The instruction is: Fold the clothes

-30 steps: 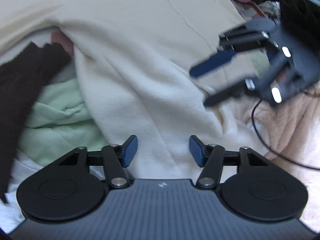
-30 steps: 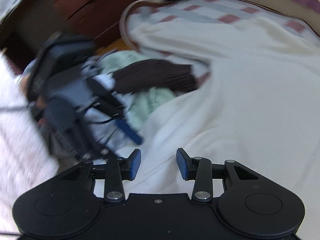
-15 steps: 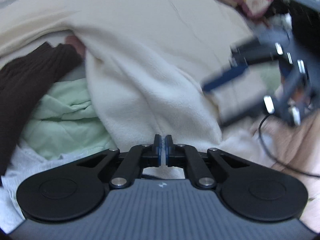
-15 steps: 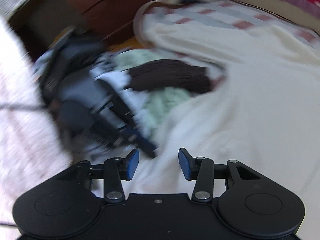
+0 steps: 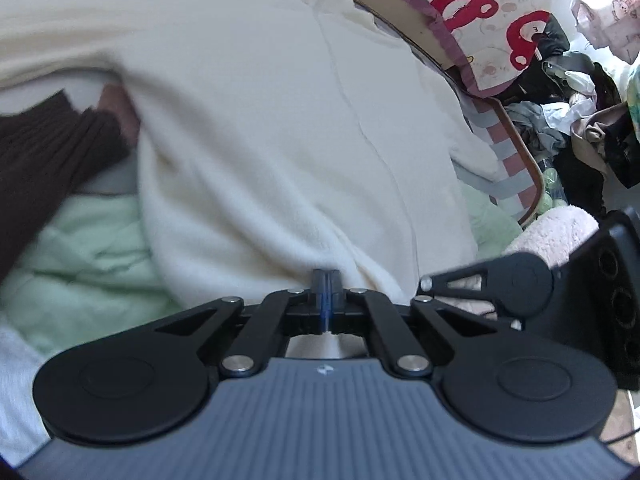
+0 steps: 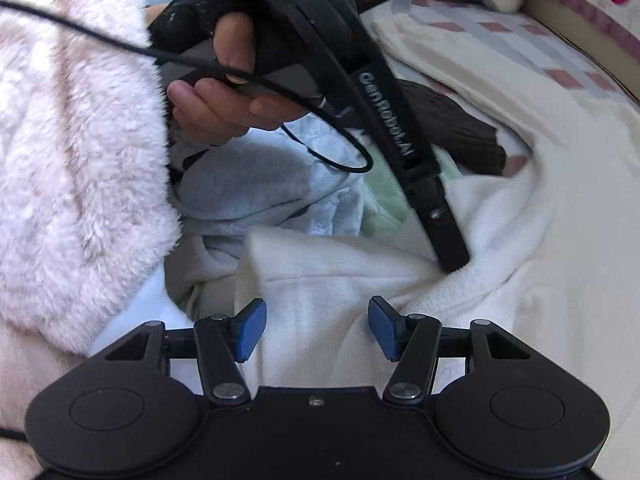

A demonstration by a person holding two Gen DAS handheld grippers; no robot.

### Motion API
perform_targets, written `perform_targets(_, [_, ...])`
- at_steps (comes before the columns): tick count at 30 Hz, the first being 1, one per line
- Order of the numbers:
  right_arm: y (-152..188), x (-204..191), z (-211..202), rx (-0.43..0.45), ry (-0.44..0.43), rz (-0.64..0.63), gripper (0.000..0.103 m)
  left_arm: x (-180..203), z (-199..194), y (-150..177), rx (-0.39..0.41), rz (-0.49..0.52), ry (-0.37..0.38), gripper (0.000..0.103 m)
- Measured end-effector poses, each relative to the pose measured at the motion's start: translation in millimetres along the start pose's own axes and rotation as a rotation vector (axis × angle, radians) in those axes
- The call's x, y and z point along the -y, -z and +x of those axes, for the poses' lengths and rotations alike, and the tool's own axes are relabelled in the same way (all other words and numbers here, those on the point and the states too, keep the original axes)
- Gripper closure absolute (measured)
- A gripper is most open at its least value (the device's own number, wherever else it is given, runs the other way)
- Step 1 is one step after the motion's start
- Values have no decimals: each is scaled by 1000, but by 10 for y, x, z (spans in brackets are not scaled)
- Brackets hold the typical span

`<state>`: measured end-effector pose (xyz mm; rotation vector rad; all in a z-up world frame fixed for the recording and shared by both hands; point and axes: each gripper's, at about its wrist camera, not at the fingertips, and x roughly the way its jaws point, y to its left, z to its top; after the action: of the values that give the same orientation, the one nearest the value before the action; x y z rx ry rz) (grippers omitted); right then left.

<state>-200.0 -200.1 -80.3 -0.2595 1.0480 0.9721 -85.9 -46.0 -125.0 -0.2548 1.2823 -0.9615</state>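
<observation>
Since 1 s ago, left hand-held gripper (image 5: pixel 327 280) has been shut, pads pinched on cream fleece garment (image 5: pixel 260 140) at its near edge. Right hand-held gripper (image 6: pixel 316 330) has just been opened wider, fleece between pads, not gripped. Brown knit (image 5: pixel 48 148) is seen at 9 o'clock of garment.

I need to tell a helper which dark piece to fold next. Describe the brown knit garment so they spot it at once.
Start at the big cream fleece garment spread across the bed. At its edge, where the fleece bunches up, the brown knit garment pokes out, lying over a pale green cloth. It is the only dark, ribbed piece there; its neighbours are pale and smooth or fluffy.
</observation>
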Motion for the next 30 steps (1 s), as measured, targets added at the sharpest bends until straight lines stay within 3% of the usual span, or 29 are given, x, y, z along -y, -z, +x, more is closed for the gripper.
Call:
perform_targets(4, [36, -147, 40, 15, 33, 28, 37, -40, 93, -38, -8, 0, -32, 103])
perform_targets(7, [97, -333, 150, 13, 110, -79, 36, -11, 93, -6, -25, 74, -98, 103])
perform_targets(9, [97, -353, 152, 23, 112, -64, 38, 0, 43, 19, -29, 113, -152, 100])
perform_targets(11, [89, -333, 158, 38, 123, -39, 53, 4, -21, 39, -29, 138, -193, 99])
perform_targets(12, [86, -332, 167, 40, 141, -39, 67, 6, -57, 49, -30, 151, -205, 98])
perform_targets(13, [82, -328, 170, 42, 166, -38, 88, 7, -95, 59, -32, 164, -212, 97])
perform_targets(15, [68, -298, 142, 53, 200, -13, 89, -9, -214, 101, -24, 193, -212, 95])
perform_targets(18, [17, -169, 56, 92, 223, 129, 88, -15, -343, 159, -8, 219, -181, 92])
perform_targets(20, [8, -38, 81, 90, 224, 234, 71, -29, -395, 198, 3, 223, -171, 90])
perform_targets(22, [6, 35, 142, 98, 229, 282, 74, -53, -404, 203, 22, 199, -172, 89])
perform_targets(23, [1, 53, 158, 108, 228, 300, 74, -74, -410, 199, 32, 182, -174, 89])
perform_targets(25, [-15, 77, 152, 132, 215, 350, 90, -97, -440, 183, 54, 160, -183, 89])
perform_targets(27, [-20, 110, 66, 186, 136, 438, 90, -118, -488, 172, 78, 142, -187, 89])
perform_targets(30, [12, 96, -196, 334, -9, 527, 89, -176, -623, 205, 111, 110, -170, 87])
